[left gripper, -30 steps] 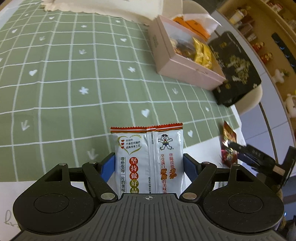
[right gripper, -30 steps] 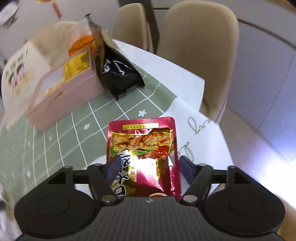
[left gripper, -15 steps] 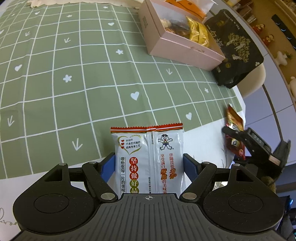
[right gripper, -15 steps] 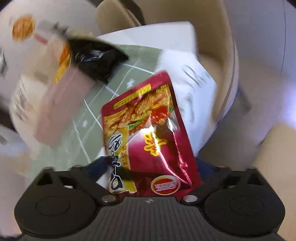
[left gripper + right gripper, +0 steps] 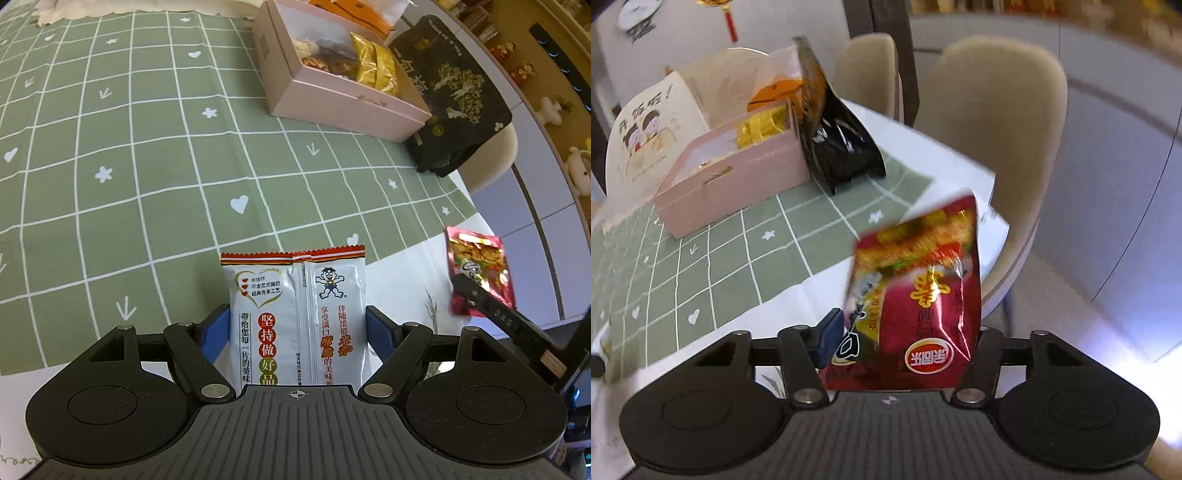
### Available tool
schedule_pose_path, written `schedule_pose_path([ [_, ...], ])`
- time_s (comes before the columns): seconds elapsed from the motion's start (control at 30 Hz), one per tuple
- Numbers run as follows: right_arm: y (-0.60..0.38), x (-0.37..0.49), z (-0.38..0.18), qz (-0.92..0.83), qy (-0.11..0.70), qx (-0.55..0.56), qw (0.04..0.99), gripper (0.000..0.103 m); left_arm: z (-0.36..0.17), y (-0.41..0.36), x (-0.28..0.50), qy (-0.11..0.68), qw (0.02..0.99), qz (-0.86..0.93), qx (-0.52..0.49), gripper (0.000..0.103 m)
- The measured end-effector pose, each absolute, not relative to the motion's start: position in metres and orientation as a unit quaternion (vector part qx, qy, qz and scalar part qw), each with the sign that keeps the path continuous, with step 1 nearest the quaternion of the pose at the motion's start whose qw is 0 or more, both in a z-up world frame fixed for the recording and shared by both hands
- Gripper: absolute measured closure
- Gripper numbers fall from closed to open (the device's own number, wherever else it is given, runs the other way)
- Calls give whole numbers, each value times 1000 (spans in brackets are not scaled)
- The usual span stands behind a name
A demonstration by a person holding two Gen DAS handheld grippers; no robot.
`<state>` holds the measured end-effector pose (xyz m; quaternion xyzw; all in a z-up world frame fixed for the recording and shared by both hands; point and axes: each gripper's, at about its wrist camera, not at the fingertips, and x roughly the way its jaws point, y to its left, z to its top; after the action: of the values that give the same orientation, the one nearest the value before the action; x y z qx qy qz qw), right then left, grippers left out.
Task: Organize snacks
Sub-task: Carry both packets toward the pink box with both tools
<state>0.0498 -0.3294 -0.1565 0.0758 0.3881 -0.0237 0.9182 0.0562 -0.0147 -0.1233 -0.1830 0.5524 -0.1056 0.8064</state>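
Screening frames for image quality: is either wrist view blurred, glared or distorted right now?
Left wrist view: sharp, print on the white snack packet readable, fisheye bends the green checked tablecloth lines. Right wrist view: red snack packet smeared by motion blur with foil glare, pink box fairly clear, a bright washed-out patch low on the right.

Bright even daylight, strong fisheye bend at edges, motion blur on red packet (image 5: 916, 295), foil glare.

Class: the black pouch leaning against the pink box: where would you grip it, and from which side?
Grip the black pouch by its upper flat edge, coming from above on its free side. It leans on the pink box, which blocks the other face.
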Motion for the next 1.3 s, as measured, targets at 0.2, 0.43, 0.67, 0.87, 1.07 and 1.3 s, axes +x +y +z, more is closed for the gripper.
schedule_pose_path([
  [0.2,-318,40,-129,-18,350,24,936,71,-122,-12,59,546,808,-111,-192,22],
  [0.43,-299,44,-112,-16,330,-35,943,75,-116,-7,64,532,814,-115,-204,22],
  [0.67,-277,41,-99,13,312,-108,944,80,-118,4,68,523,815,-109,-225,22],
  [0.87,-290,71,-115,24,341,-11,940,80,-123,0,72,532,808,-120,-222,22],
  [1.07,-288,88,-129,31,354,15,935,71,-129,4,69,542,803,-114,-221,22],
  [1.3,-285,97,-144,-22,373,-50,926,61,-132,12,63,540,803,-99,-233,22],
])
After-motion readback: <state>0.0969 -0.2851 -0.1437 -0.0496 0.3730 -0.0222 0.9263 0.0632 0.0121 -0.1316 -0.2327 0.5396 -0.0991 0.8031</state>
